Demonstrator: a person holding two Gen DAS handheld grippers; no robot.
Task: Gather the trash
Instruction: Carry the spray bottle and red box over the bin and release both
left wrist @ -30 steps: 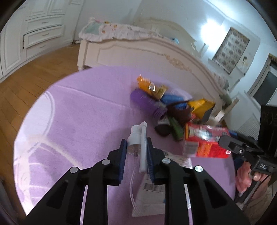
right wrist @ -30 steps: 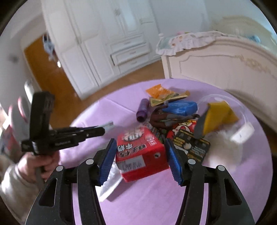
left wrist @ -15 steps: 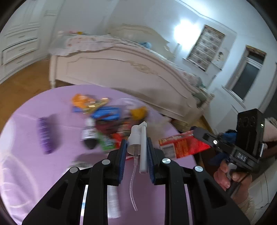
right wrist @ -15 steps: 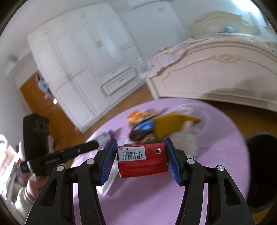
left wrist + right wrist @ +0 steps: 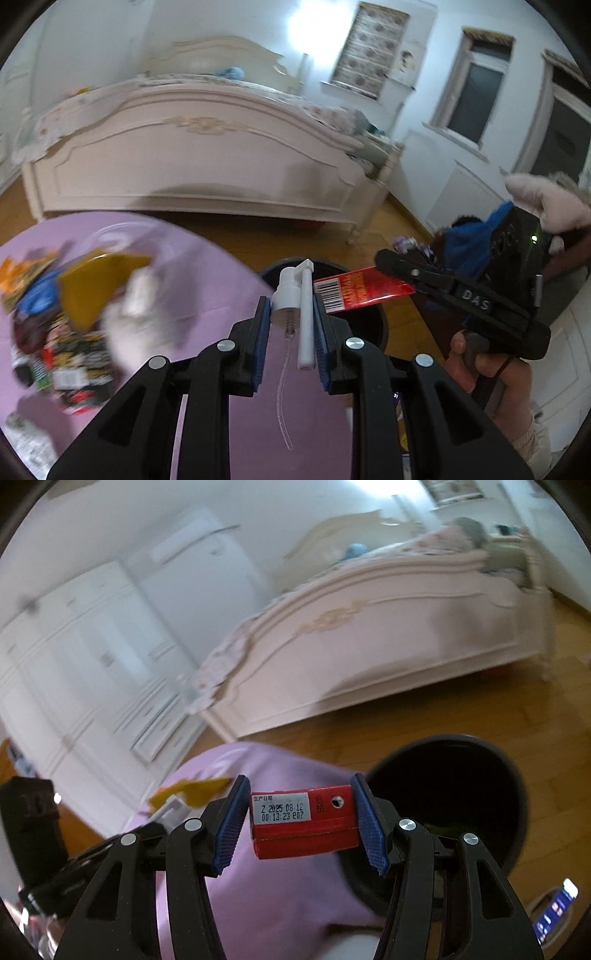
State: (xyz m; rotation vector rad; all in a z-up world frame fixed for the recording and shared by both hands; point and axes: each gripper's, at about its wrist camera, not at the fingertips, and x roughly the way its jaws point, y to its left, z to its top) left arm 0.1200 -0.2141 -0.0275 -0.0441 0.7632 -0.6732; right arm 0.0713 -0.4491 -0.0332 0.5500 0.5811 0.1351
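1. Red box (image 5: 303, 821) sits clamped end-on between the right gripper's (image 5: 301, 821) blue pads, held in the air beside the dark bin's (image 5: 480, 753) rim; its date label faces the camera.
2. White pump (image 5: 293, 295) is pinched in the left gripper (image 5: 290, 325), tube hanging down; the bin lies just beyond.
3. Purple table (image 5: 207, 266) carries heaped wrappers (image 5: 70, 306); a bed (image 5: 192, 162) stands behind.

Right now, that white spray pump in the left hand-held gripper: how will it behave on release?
The spray pump looks like light, rigid plastic, so probably no sag. Its thin clear dip tube curves, likely floppy. The nozzle arm sticks out, so it may snag on the pads rather than drop cleanly.
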